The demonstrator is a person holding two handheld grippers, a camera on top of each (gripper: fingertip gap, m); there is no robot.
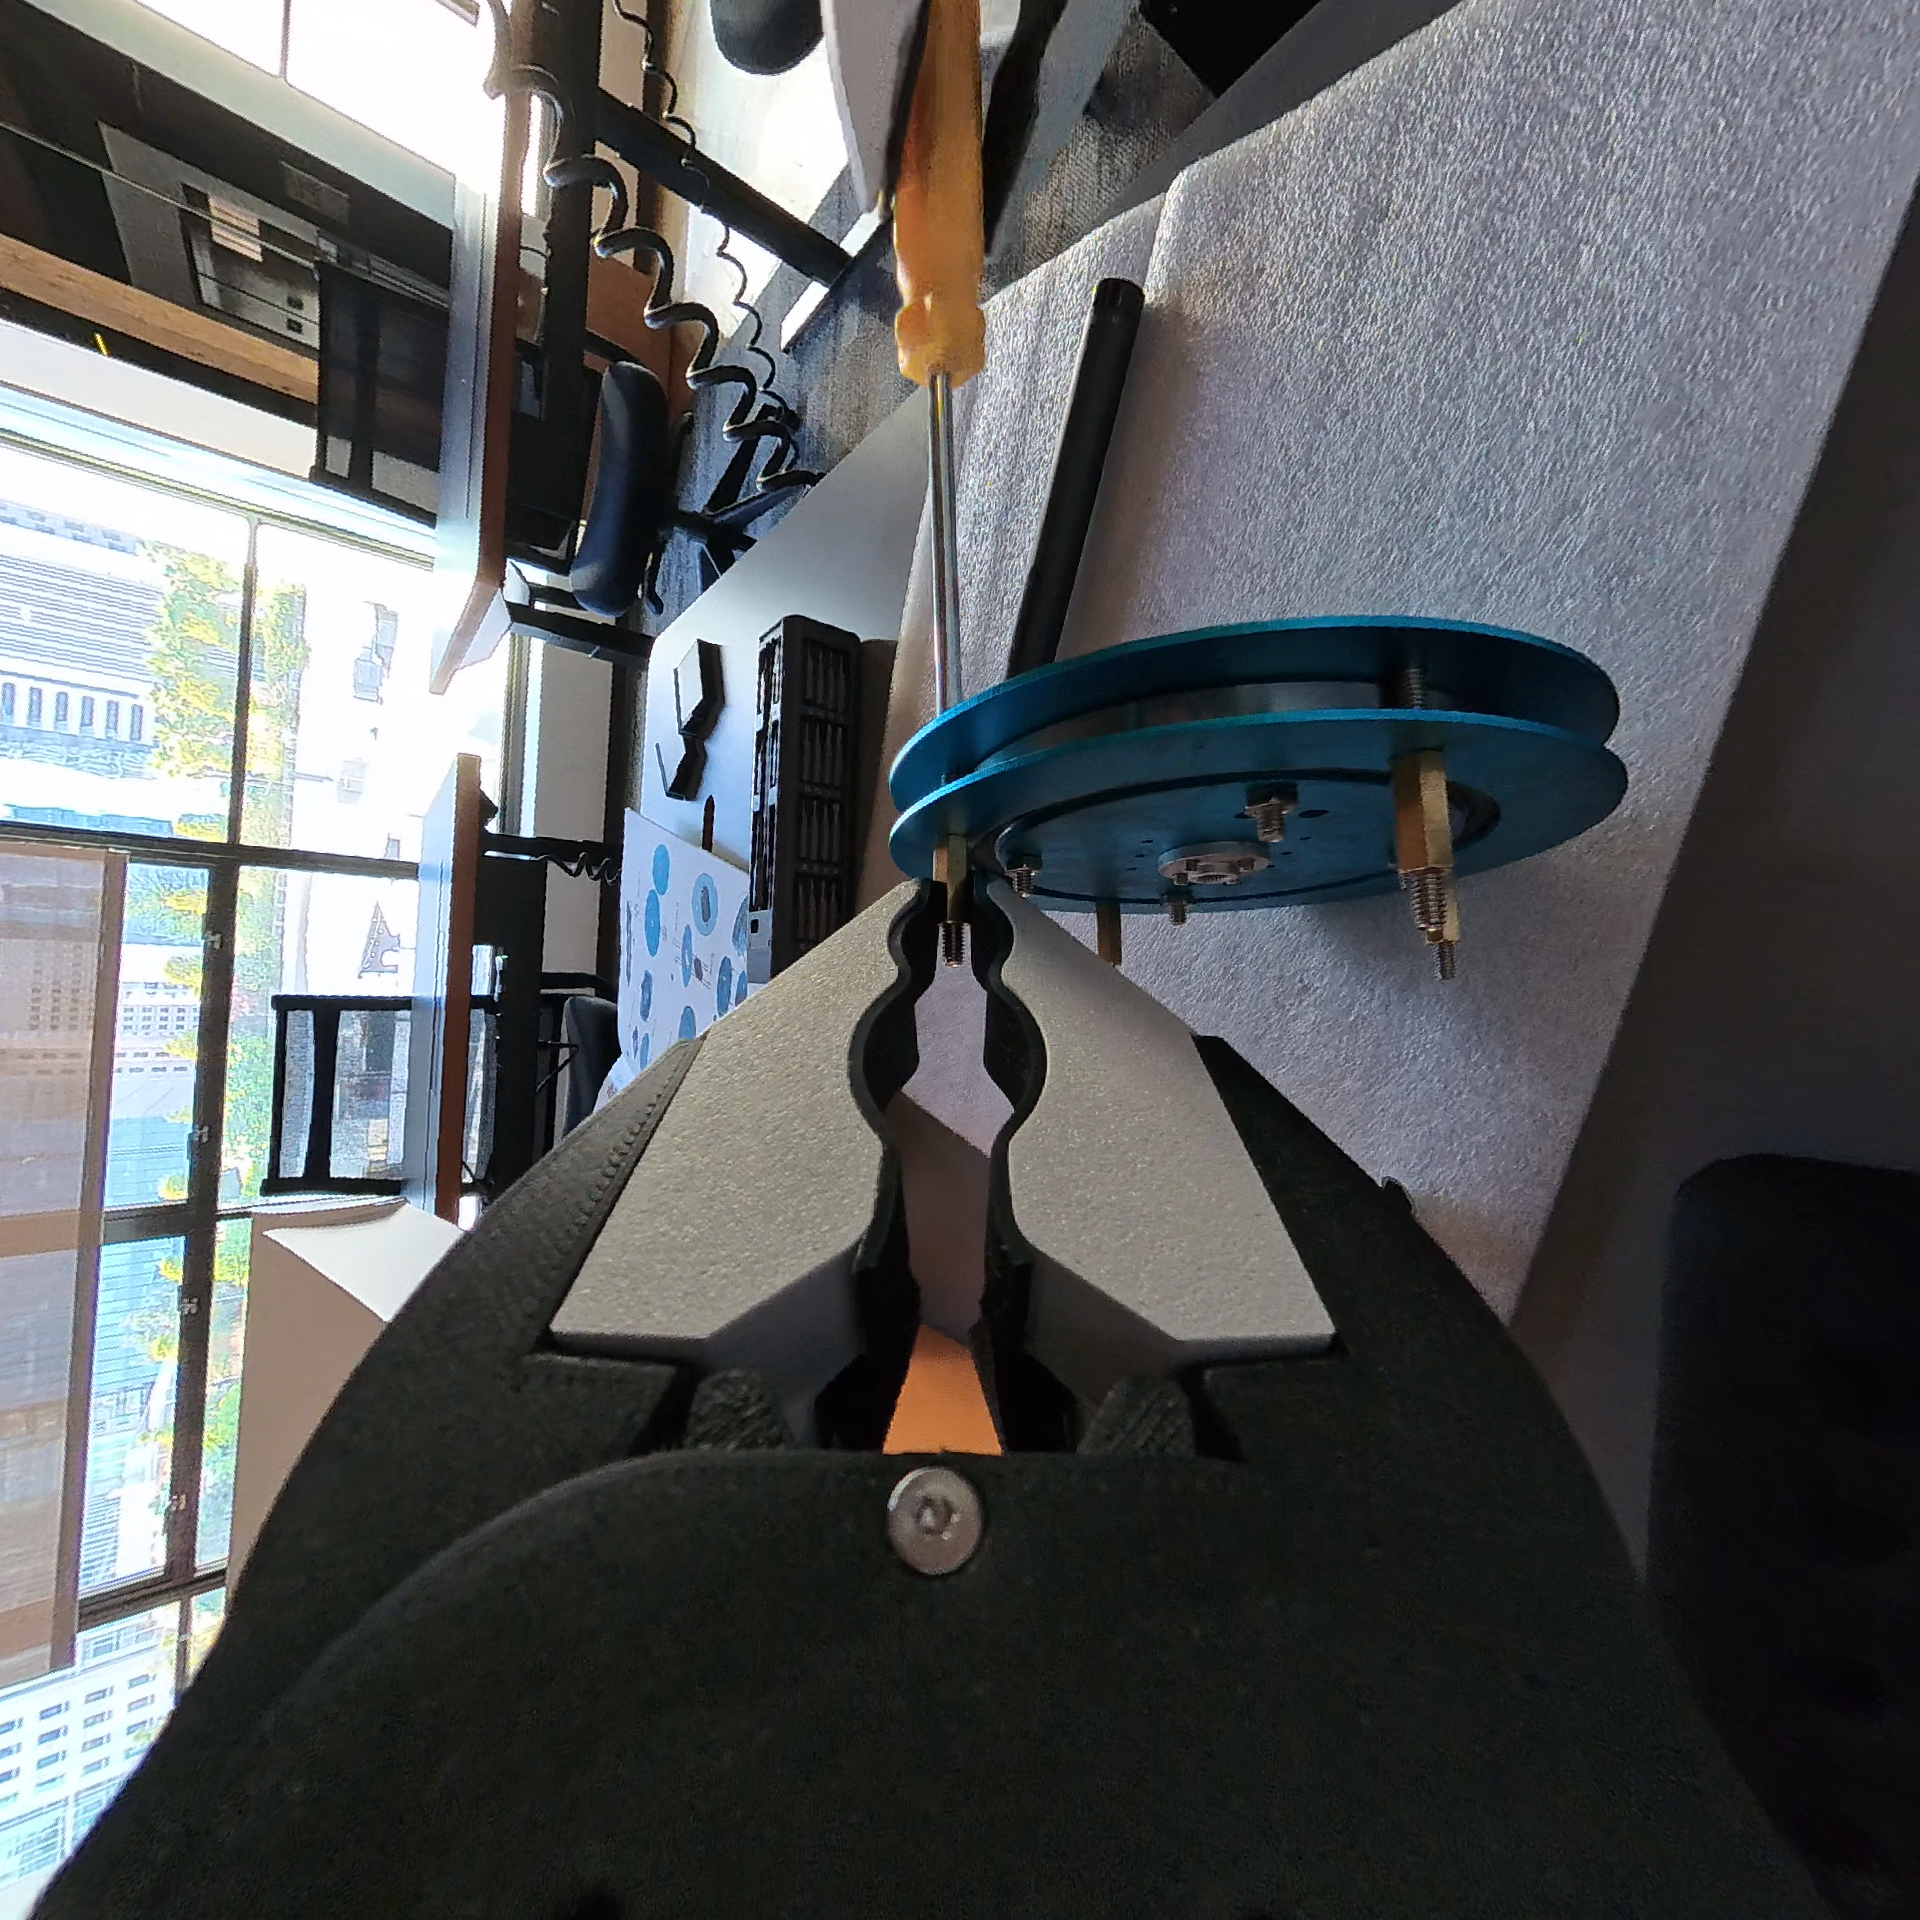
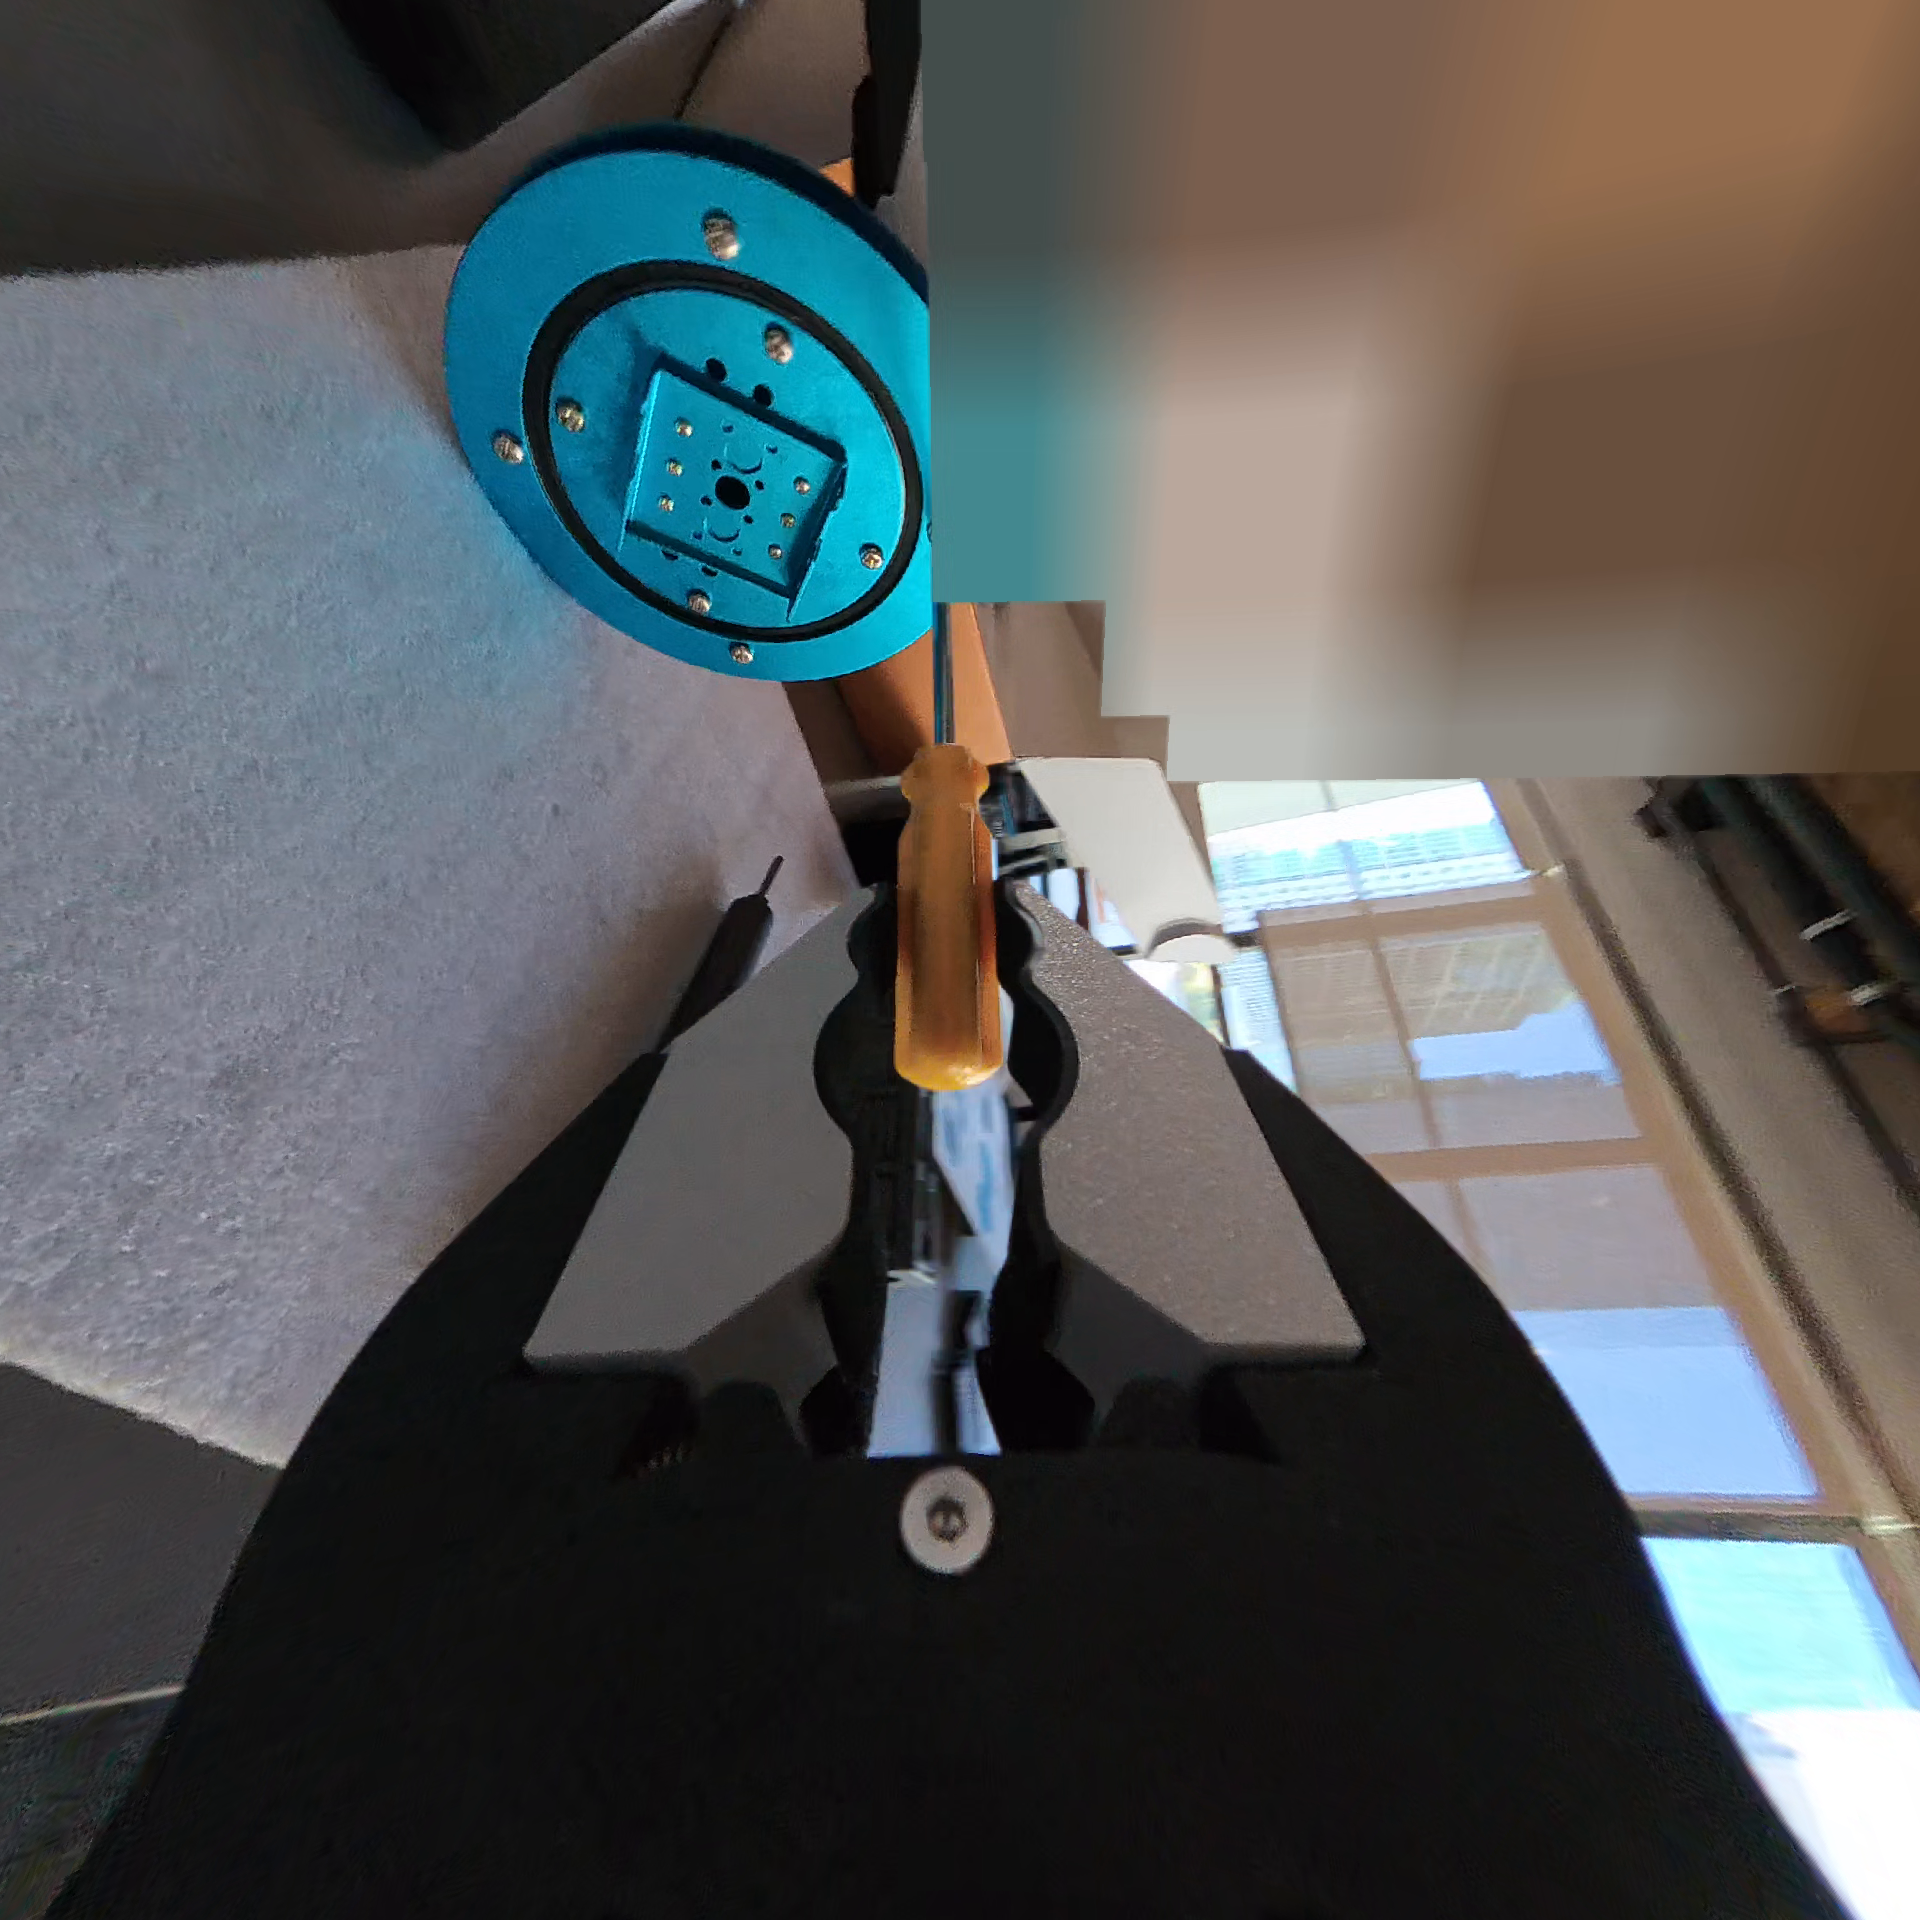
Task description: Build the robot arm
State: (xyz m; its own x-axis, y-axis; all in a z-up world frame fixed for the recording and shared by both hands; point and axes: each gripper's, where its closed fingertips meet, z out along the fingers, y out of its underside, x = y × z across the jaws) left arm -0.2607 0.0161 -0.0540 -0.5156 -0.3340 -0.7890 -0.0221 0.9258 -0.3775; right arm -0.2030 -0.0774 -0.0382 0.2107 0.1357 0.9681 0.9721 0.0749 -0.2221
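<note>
Screwdriver (image 2: 945, 925) tip hidden behind blue disc assembly (image 2: 686, 416); disc's right edge under blur patch.

The left gripper (image 1: 954, 914) has its fingers (image 1: 769, 1122) nearly closed, tips apparently pinching a slim post. The right gripper (image 2: 943, 914) fingers (image 2: 1132, 1132) clamp a handle lying lengthwise between them.
</note>
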